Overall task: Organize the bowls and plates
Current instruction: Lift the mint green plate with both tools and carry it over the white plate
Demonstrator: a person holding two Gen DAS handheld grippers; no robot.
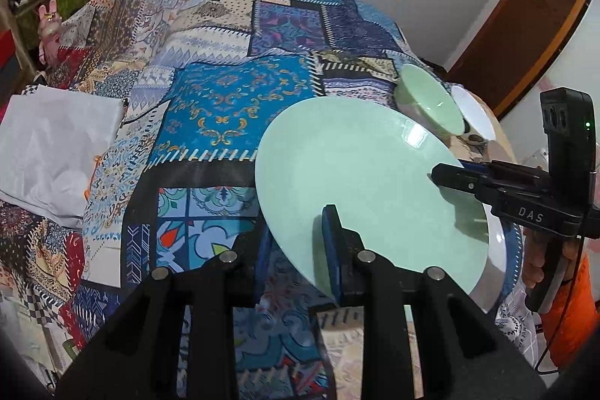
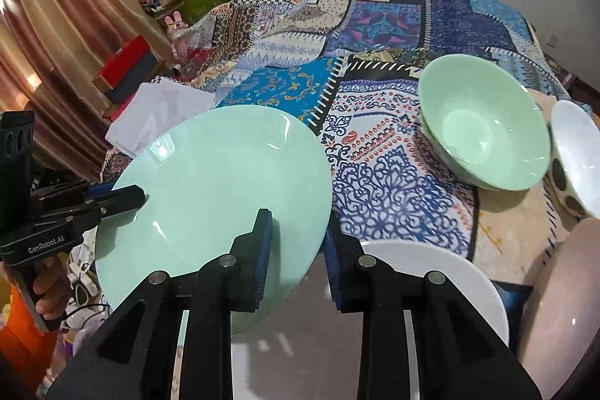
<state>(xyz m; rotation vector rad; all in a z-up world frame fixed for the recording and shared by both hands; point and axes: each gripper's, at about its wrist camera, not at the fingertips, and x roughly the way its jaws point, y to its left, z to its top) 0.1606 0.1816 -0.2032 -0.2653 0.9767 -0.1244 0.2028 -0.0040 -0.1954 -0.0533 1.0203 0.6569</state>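
Held thing: round pale-green glass plate (image 2: 213, 197), tilted, lifted clear of the patchwork-covered worktop (image 1: 210, 107).
Left gripper (image 1: 296, 250): jaws nearly closed, pinching the plate's near-left rim.
Right gripper (image 2: 296, 246): jaws nearly closed on the opposite rim (two grips likely steady the slippery glass).
Below: flat white plate (image 2: 431, 272), probably the stacking spot.
Far right: pale-green glass bowl (image 2: 483, 134), beside a white spotted bowl (image 2: 577, 156).
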